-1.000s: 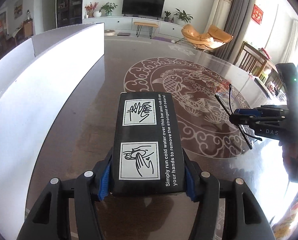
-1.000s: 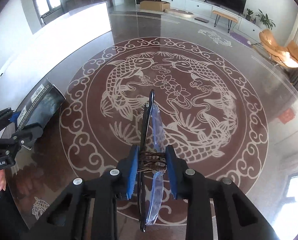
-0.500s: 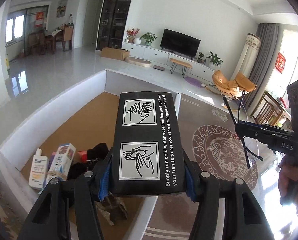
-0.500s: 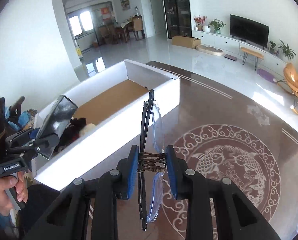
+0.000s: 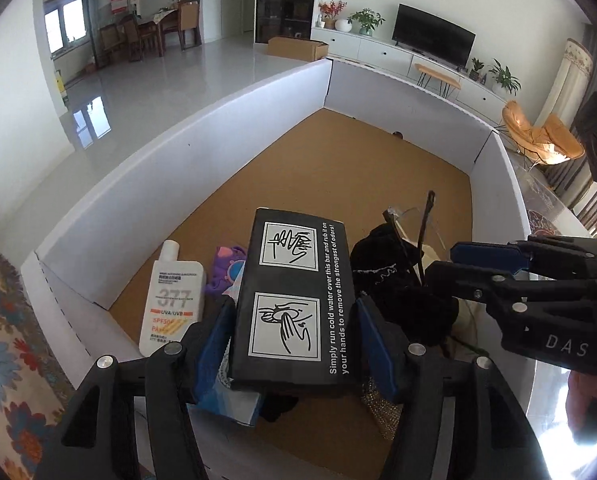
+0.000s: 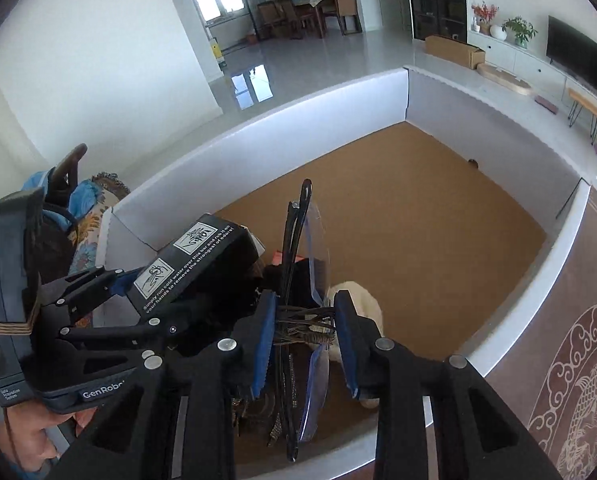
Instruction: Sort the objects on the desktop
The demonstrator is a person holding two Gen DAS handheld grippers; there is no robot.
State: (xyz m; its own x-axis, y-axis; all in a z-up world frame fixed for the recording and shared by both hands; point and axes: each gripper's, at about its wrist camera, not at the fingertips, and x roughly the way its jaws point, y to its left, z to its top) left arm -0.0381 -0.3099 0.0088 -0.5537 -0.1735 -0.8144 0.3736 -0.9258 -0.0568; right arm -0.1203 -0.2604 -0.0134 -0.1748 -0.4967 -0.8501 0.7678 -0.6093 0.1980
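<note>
Two grippers are over one big white-walled cardboard box [image 5: 202, 152] with a brown floor. The left gripper [image 5: 294, 344] has its blue-padded fingers clamped on the sides of one flat black carton printed with white hand-washing pictures [image 5: 296, 300], held above the near end of the box. The right gripper [image 6: 304, 344] pinches one pair of folded glasses with dark arms and clear lenses [image 6: 298, 280], also above the near end, just beside the carton.

In the box I count one white sunscreen bottle marked 377 [image 5: 172, 300], lying flat by the left wall, one purple patterned item [image 5: 228, 264] beside it, one light blue packet [image 5: 230, 400] under the carton, a heap of black cloth [image 5: 390, 280], and one cream-coloured lump [image 6: 358, 300]. The far half of the box floor is bare.

The box stands on a dark brown table with a pale fish-and-cloud medallion [image 6: 578, 360]. Beyond is a bright living room: glossy white floor, one black television [image 5: 432, 38], one orange lounge chair [image 5: 538, 136], one plain cardboard carton [image 5: 296, 48] on the floor.
</note>
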